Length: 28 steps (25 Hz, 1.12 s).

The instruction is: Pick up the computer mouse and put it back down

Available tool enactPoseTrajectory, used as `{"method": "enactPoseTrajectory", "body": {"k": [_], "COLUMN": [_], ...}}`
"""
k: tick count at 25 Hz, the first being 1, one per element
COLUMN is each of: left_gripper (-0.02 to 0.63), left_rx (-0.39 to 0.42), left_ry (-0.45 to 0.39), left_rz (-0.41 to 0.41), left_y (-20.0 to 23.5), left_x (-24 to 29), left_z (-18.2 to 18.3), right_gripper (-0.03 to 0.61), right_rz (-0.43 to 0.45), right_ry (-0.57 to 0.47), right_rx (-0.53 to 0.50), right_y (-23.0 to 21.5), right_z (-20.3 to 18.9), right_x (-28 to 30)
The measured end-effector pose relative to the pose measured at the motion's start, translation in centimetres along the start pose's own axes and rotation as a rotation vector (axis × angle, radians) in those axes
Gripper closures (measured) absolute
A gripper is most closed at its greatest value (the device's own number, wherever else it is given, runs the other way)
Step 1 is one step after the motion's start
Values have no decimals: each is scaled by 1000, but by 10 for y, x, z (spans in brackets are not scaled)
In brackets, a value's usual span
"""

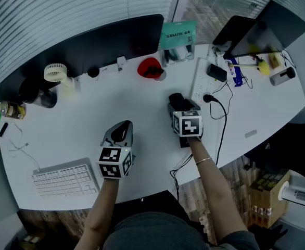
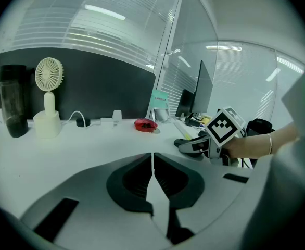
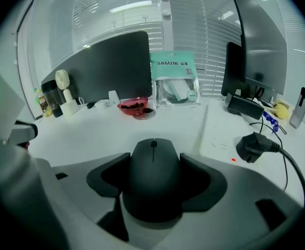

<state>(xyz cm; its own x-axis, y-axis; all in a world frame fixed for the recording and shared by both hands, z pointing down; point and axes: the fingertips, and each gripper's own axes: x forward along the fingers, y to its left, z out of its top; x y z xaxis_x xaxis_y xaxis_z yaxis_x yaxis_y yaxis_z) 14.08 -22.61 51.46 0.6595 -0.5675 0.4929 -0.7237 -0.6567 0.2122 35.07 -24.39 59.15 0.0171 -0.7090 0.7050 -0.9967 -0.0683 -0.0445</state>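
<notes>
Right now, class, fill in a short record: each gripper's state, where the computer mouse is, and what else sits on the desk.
left gripper: jaws together, nothing between them
right gripper: jaws closed on the computer mouse
computer mouse: between the right jaws; lifted or resting, cannot tell
desk: white, also holds keyboard, red dish, small fan

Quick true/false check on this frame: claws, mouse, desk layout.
1. The mouse sits between the jaws of the right claw. True.
2. The left claw is open. False: its jaws are together with nothing between them.
3. The keyboard lies beside the right claw. False: it lies by the left claw, toward the left end of the desk.
4. A red dish stands near the dark partition. True.
</notes>
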Motion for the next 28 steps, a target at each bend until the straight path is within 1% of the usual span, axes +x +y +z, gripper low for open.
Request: {"method": "enactPoseTrajectory", "body": {"k": [11, 13, 17, 23, 28], "left_gripper": [581, 581, 581, 581, 581], "left_rx": [0, -1, 0, 7, 16], "left_ry": [-6, -7, -11, -18, -30], "left_rz": [5, 5, 4, -1, -11], "left_y": [7, 8, 10, 10, 8], "left_x": [-7, -9, -13, -22, -29], "left_z": [1, 1, 0, -1, 1], "right_gripper": [275, 233, 237, 245, 271], "right_rz": [-25, -25, -26, -44, -72], "right_ry": [-23, -21, -44, -108, -165], "right_rx": [-18, -19, -25, -2, 32], "right_y": [-1, 0, 5, 9, 9], "right_z": [0, 0, 4, 11, 18], "right_x": [-2, -3, -12, -36, -60]}}
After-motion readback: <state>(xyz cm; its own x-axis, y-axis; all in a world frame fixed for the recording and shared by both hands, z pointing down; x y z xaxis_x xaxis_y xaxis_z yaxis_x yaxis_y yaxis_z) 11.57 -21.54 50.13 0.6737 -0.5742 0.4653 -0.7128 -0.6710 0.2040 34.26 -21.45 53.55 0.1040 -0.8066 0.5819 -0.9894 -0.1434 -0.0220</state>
